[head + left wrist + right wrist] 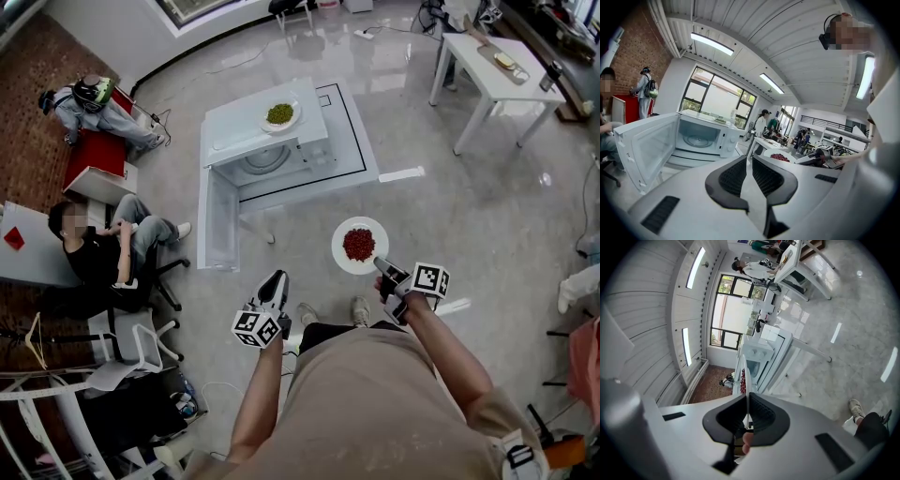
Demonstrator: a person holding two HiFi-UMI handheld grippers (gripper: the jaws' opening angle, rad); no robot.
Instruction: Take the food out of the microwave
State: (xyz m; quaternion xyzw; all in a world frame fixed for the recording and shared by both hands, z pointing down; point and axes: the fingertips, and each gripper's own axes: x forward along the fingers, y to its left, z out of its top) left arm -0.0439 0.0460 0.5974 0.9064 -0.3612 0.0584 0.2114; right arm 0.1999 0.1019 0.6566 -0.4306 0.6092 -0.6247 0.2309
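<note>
A white microwave (272,150) stands on a low white table (354,141) with its door (214,220) swung open to the left; its cavity holds only the glass turntable (697,139). My right gripper (379,264) is shut on the rim of a white plate of red food (359,246), held out in front of the microwave. In the right gripper view the plate (746,380) runs edge-on between the jaws of my right gripper (747,397). My left gripper (278,278) hovers lower left, shut and empty. A plate of green food (280,114) rests on top of the microwave.
A person sits on an office chair (103,248) left of the open door, another person (94,108) is at the far left. A white side table (492,66) stands at the top right. Glossy floor surrounds the microwave table.
</note>
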